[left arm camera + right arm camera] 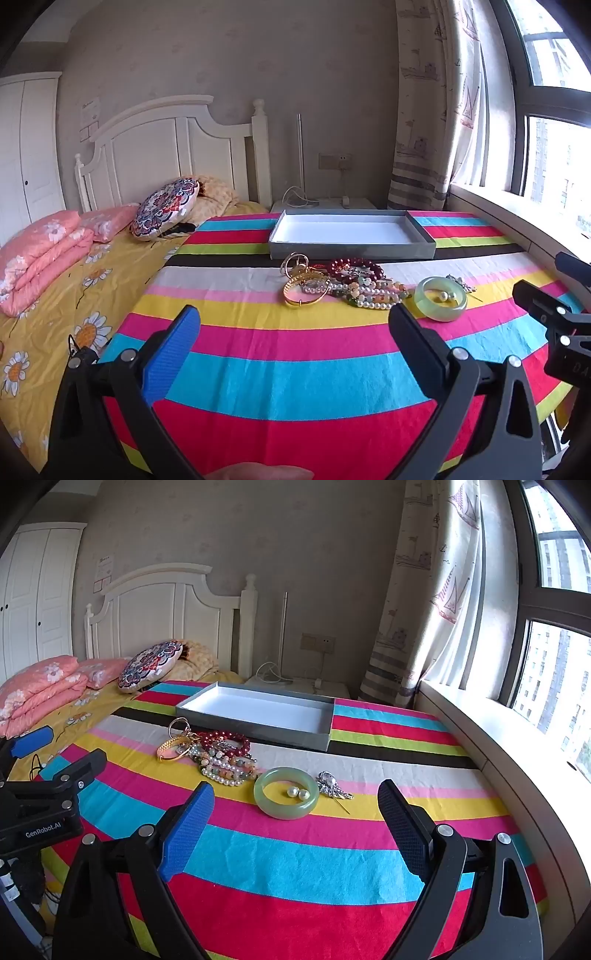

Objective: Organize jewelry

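The jewelry lies in a loose heap on my striped cloth, just in front of the grey tray. The jade bangle sits flat at the right end of the heap, with two pearl earrings resting inside its ring. Just to its right is a silver brooch with its pin pointing toward me. To the left of the bangle a tangle of pale beaded bracelets touches a dark red bead bracelet, and a gold bangle and a thin silver hoop lie at the far left of the pile. The tray behind them is shallow, white inside, and holds nothing.

My right gripper is spread wide, its fingers apart on either side of the jade bangle as seen from its camera, hovering short of it and touching nothing. My left gripper is just as wide open, gripping nothing, aimed at the gold bangle and beads and held back from them over the cloth.

Beyond the cloth are a yellow floral sheet, folded pink quilts, a patterned round cushion, the white headboard, and a window to the right.
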`<state>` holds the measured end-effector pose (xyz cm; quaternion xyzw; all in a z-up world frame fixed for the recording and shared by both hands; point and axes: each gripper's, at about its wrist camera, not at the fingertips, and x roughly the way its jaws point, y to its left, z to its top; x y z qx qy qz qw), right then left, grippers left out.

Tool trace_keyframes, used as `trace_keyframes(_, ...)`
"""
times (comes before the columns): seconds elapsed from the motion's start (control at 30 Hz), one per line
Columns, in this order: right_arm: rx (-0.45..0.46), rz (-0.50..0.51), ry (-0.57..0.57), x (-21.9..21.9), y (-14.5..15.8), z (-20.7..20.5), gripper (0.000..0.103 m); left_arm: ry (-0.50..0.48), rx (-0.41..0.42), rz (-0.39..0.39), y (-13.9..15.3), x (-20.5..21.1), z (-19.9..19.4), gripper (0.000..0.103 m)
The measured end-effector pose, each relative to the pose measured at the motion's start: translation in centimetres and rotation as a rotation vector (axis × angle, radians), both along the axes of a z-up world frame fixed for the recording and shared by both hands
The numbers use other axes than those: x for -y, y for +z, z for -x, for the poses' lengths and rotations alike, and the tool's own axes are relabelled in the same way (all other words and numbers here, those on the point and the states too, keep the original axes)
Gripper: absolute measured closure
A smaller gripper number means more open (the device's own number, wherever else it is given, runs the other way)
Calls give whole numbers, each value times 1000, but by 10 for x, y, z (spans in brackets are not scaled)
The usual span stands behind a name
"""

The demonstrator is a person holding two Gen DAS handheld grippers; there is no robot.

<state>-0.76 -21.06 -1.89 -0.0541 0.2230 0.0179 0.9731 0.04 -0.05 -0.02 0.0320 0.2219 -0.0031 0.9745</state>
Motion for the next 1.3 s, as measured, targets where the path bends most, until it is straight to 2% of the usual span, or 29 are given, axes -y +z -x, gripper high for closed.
trace_keyframes(0.67, -7, -4, 1, -1, -2, 0, 17, -1, -11, 14, 0, -1, -1, 2)
trace_keyframes(0.97, -8, -4, 1, -1, -1, 0, 17, -4, -11, 15, -13, -2, 0, 2)
trace_keyframes(1.3, -10, -4, 3, -3, -6, -2, 17, -5, -24, 18, -10, -2, 0, 2)
